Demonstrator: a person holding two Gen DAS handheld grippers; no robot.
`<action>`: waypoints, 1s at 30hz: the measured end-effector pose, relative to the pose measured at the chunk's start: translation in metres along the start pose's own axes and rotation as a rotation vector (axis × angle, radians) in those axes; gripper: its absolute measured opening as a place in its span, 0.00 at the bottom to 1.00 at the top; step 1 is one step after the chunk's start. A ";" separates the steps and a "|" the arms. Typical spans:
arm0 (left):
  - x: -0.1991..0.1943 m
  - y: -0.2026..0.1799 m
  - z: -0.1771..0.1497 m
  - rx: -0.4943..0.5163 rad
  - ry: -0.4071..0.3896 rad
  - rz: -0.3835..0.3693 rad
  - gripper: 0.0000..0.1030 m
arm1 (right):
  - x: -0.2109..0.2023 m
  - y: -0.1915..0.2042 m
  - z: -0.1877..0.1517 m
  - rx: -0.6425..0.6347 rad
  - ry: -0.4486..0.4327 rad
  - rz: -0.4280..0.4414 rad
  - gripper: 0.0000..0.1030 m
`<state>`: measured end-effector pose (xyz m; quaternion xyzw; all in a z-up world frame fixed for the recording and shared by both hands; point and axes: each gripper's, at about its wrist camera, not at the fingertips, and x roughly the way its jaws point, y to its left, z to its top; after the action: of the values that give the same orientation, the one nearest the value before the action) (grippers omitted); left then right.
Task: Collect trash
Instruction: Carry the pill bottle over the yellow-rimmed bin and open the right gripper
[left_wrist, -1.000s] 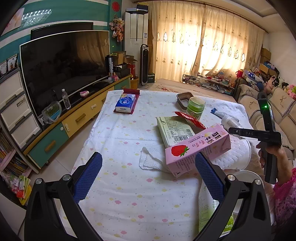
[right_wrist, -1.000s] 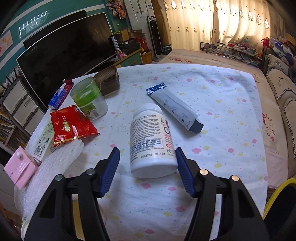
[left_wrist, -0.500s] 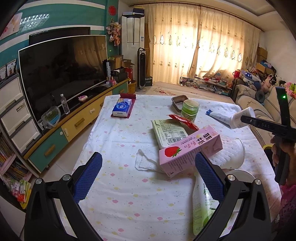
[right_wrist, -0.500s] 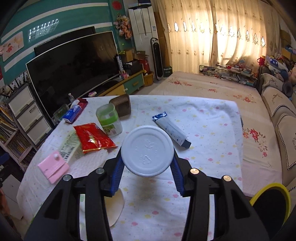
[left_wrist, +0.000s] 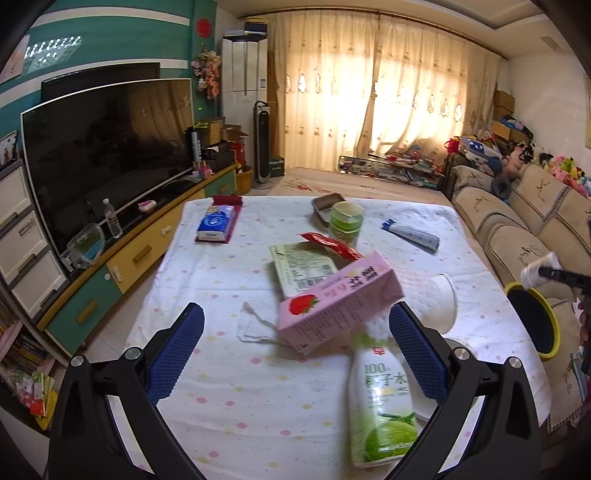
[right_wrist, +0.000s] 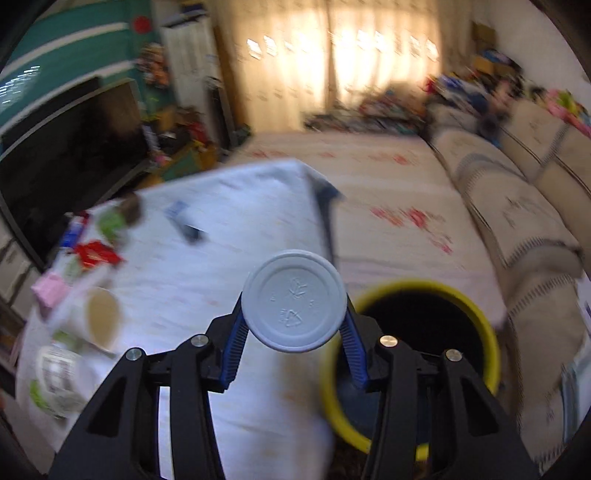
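Observation:
My right gripper (right_wrist: 294, 345) is shut on a white pill bottle (right_wrist: 294, 300), whose round base faces the camera, held in the air beside the table's right edge above the rim of a yellow trash bin (right_wrist: 436, 332). The bottle (left_wrist: 540, 270) and the bin (left_wrist: 532, 321) also show at the right of the left wrist view. My left gripper (left_wrist: 295, 350) is open above the near table, with a pink strawberry milk carton (left_wrist: 338, 301) and a green juice bottle (left_wrist: 382, 398) lying between its fingers' line of sight.
On the dotted tablecloth (left_wrist: 229, 280) lie a white tissue (left_wrist: 255, 325), a green carton (left_wrist: 303, 266), a red wrapper (left_wrist: 330, 243), a green jar (left_wrist: 345, 219), a toothpaste tube (left_wrist: 412, 232), a tipped paper cup (left_wrist: 441, 301) and a blue tissue pack (left_wrist: 216, 223). A sofa (left_wrist: 517, 221) stands right, a TV (left_wrist: 107, 155) left.
My right gripper closed on the pill bottle, lifted it off the table and swung it right toward the yellow bin. My left gripper drew back and up a little, still open.

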<state>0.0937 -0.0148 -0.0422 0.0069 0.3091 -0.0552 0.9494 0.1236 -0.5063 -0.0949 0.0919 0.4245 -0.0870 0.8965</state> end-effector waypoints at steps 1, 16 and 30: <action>0.000 -0.005 0.000 0.008 0.002 -0.008 0.96 | 0.014 -0.012 -0.005 0.013 0.048 -0.031 0.44; -0.006 -0.068 -0.018 0.160 0.041 -0.171 0.96 | 0.142 -0.073 -0.049 0.097 0.449 -0.168 0.44; -0.002 -0.115 -0.034 0.250 0.128 -0.377 0.96 | 0.125 -0.072 -0.047 0.100 0.390 -0.135 0.51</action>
<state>0.0594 -0.1272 -0.0659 0.0701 0.3551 -0.2688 0.8926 0.1496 -0.5744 -0.2281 0.1227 0.5902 -0.1482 0.7840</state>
